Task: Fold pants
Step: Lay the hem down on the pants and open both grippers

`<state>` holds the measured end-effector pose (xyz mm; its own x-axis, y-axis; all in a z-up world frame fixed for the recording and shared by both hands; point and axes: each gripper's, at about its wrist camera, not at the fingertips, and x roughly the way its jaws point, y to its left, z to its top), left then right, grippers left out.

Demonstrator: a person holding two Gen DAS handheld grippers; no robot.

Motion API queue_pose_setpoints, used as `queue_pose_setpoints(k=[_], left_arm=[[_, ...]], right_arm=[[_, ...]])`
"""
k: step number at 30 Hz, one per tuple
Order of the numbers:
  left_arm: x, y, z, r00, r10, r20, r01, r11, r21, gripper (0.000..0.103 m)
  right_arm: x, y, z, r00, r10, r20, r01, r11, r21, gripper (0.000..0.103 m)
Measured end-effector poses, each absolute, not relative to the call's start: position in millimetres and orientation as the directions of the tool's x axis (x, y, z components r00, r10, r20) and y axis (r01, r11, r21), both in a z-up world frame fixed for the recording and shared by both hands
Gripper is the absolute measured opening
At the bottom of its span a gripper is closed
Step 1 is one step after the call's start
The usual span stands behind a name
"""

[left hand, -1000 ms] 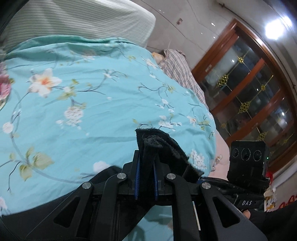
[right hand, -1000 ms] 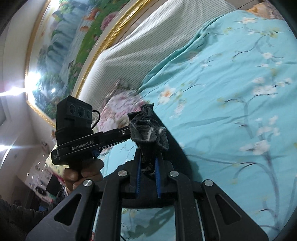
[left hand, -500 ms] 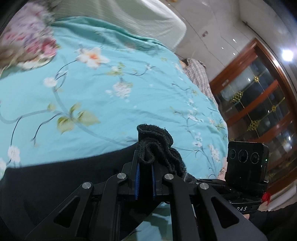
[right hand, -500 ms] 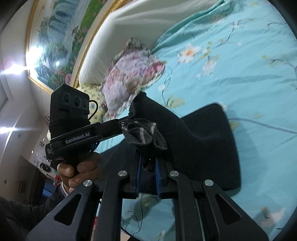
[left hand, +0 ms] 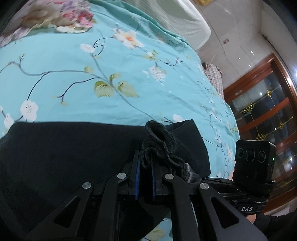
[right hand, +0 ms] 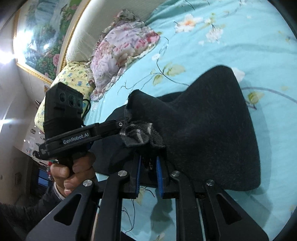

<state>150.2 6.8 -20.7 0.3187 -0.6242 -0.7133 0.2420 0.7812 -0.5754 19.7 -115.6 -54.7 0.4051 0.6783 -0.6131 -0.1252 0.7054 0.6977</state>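
Observation:
Black pants (left hand: 65,157) lie spread over a teal floral bedspread (left hand: 130,74). My left gripper (left hand: 144,159) is shut on a bunched edge of the pants, which sticks up past its blue pads. In the right wrist view the pants (right hand: 213,120) drape from both grippers down onto the bed. My right gripper (right hand: 148,159) has a fuzzy bunch of the same edge between its pads, and its jaws are opening. The left gripper (right hand: 121,128) sits just left of that bunch, held by a hand (right hand: 72,172).
A pink floral pillow (right hand: 120,50) and a yellow pillow (right hand: 72,77) lie by the padded headboard (left hand: 176,16). A plaid cloth (left hand: 215,77) rests at the bed's far edge. A wooden glazed door (left hand: 263,111) stands beyond the bed.
Both grippers have come down toward the bed with the pants edge. Much more of the black cloth now rests on the bedspread.

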Motion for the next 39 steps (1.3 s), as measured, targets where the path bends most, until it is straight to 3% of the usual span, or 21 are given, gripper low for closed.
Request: queue_pose_setpoints(k=[5,9,20,39], left_arm=[[146.0,18.1,-25.0,0.34,-0.605,-0.721,0.194,0.795,-0.575,0.01],[135.9,32.1,-24.0,0.372,-0.586,-0.72,0.143,0.803,-0.579,0.01],[88.5,86.1,-17.5,0.5,-0.478,-0.722,-0.054,0.815,-0.577,0.024],[-2.3,179.7,6.2,0.656,-0.25,-0.712,-0.332,0.752,-0.57,0.036]], right_arm=[[20.2,-110.1,-54.9,0.384,0.673,-0.632,-0.123,0.716,0.687,0.028],[16.7,-102.7,-48.4,0.377,0.67,-0.64,-0.159,0.727,0.668,0.045],[13.0,-90.7,-35.1,0.37,0.682,-0.631,-0.196,0.721,0.665,0.046],[36.7,-16.0,-9.3,0.276,0.722,-0.634,-0.369,0.689,0.624,0.046]])
